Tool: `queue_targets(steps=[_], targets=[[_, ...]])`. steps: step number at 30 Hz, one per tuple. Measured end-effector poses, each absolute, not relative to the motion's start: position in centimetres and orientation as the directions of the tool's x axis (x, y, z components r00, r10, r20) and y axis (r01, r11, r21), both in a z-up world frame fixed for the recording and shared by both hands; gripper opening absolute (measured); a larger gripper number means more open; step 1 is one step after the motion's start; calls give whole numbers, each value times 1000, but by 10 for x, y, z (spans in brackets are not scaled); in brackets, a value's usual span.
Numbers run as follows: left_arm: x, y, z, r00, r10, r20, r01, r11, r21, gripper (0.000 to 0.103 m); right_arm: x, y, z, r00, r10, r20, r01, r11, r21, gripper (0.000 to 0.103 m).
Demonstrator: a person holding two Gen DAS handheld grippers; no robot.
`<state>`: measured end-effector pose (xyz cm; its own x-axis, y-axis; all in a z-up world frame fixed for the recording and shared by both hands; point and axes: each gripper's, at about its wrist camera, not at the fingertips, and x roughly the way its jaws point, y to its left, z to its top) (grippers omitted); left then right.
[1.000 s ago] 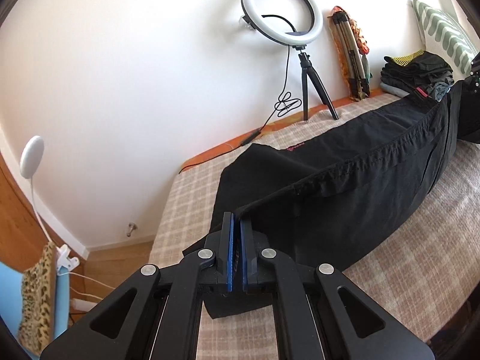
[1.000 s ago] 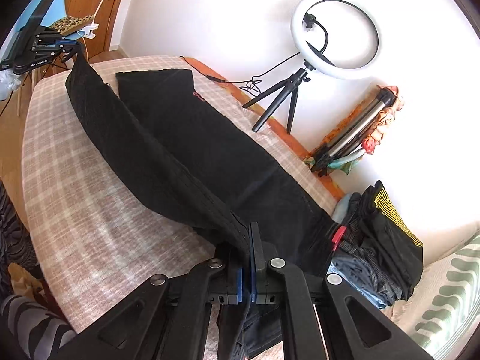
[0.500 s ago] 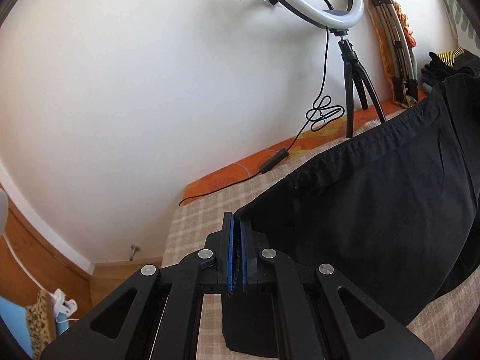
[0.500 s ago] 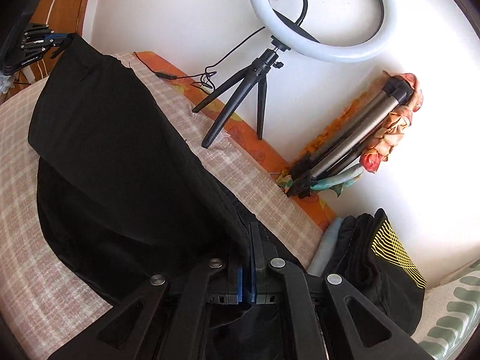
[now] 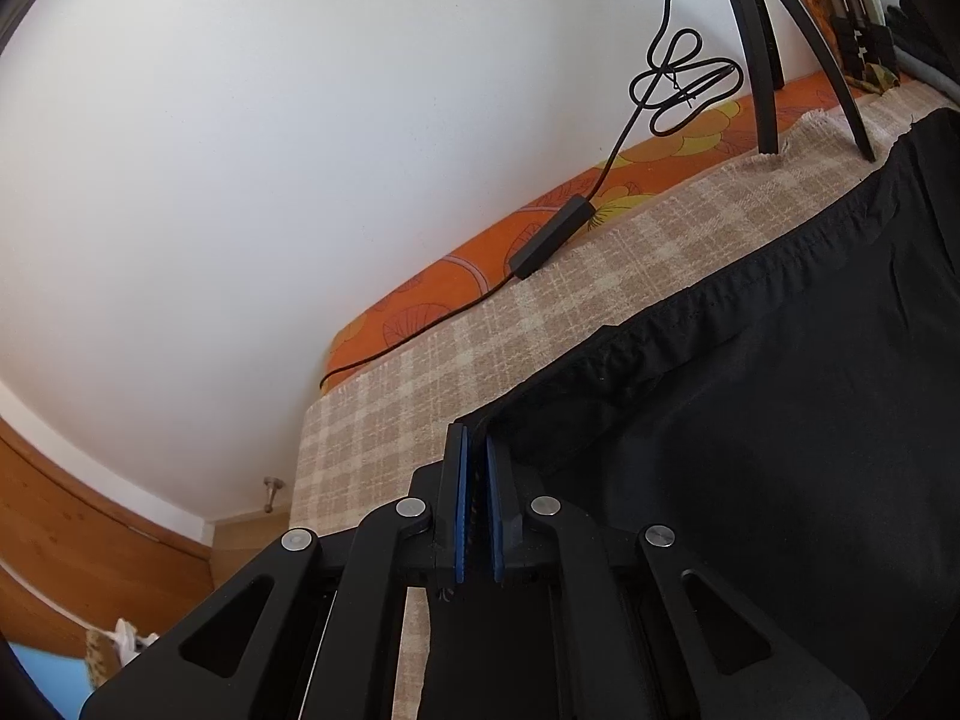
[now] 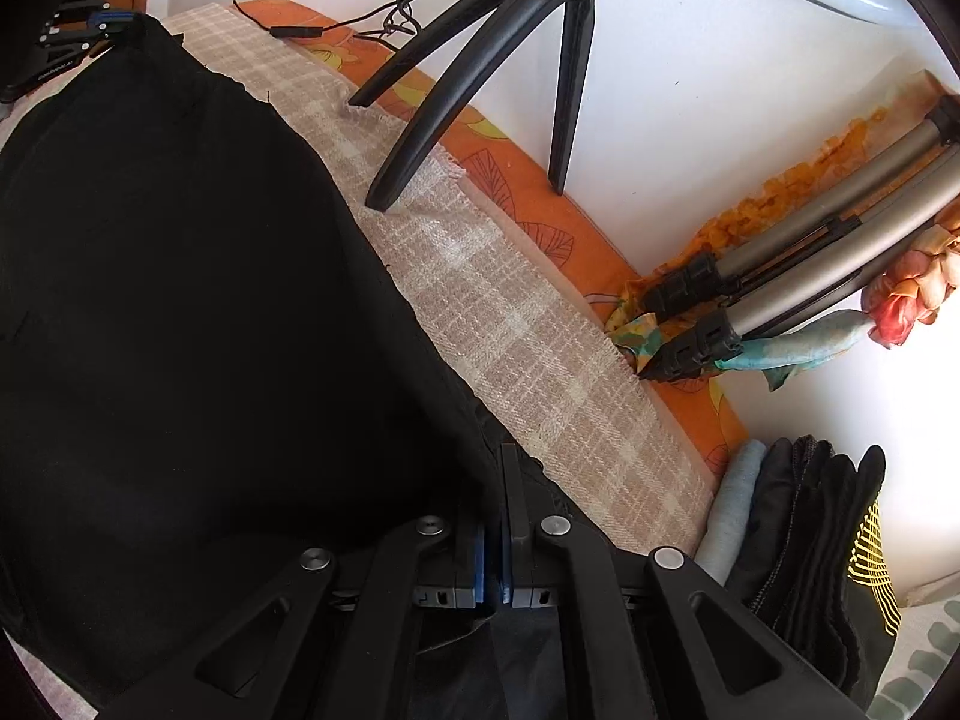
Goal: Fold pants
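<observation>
The black pants (image 5: 750, 420) lie on the beige checked bed cover (image 5: 420, 360), one leg folded over the other toward the wall. My left gripper (image 5: 474, 450) is shut on the hem end of the pants. My right gripper (image 6: 498, 480) is shut on the waist end of the pants (image 6: 180, 300), low over the cover (image 6: 540, 360). The left gripper also shows far off in the right wrist view (image 6: 90, 27), holding the other end.
A ring-light tripod (image 6: 480, 60) stands on the cover by the wall, its cable and switch (image 5: 552, 234) along the orange mattress edge (image 5: 420, 306). A folded metal tripod (image 6: 810, 276) and a pile of folded clothes (image 6: 810, 540) lie to the right.
Both grippers have carried the lifted pant leg toward the wall and down, laying it over the other leg. Both stay shut on the fabric.
</observation>
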<state>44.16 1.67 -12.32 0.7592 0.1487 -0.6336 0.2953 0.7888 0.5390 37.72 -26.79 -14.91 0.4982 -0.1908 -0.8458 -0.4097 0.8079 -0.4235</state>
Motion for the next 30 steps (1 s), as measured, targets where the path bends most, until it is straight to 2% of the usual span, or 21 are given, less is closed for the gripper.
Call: queue_targets(steps=[1, 2, 3, 4, 9, 12, 14, 19, 22, 26, 30], targets=[[443, 17, -125, 753, 150, -641, 297, 792, 534, 8, 378, -269, -151, 494, -190, -848, -409, 810, -420, 2], [445, 17, -126, 748, 162, -644, 287, 795, 534, 11, 378, -270, -152, 485, -189, -854, -410, 813, -413, 9], [449, 17, -125, 746, 169, -644, 275, 802, 530, 14, 377, -272, -150, 484, -189, -855, -403, 819, -409, 24], [448, 20, -123, 745, 175, -644, 264, 809, 525, 22, 376, -276, -146, 494, -180, -851, -390, 828, -401, 37], [437, 26, -97, 769, 156, -620, 209, 855, 474, 33, 353, -302, -103, 538, -64, -840, -331, 901, -280, 55], [412, 18, -77, 782, 82, -617, 258, 860, 441, 34, 322, -320, -80, 564, 6, -826, -321, 923, -212, 58], [392, 9, -66, 782, 10, -623, 310, 861, 403, 44, 296, -327, -70, 571, 45, -820, -324, 930, -175, 58], [346, -28, -55, 727, -182, -663, 463, 842, 277, 51, 235, -342, -73, 553, 109, -826, -358, 926, -117, 61], [313, -55, -57, 674, -294, -678, 562, 799, 213, 65, 208, -343, -84, 537, 154, -829, -394, 915, -85, 66], [271, -94, -66, 569, -419, -707, 693, 708, 138, 66, 195, -340, -107, 514, 147, -845, -437, 892, -111, 68], [238, -130, -80, 486, -476, -733, 785, 607, 126, 68, 198, -329, -121, 509, 124, -852, -474, 866, -157, 68]])
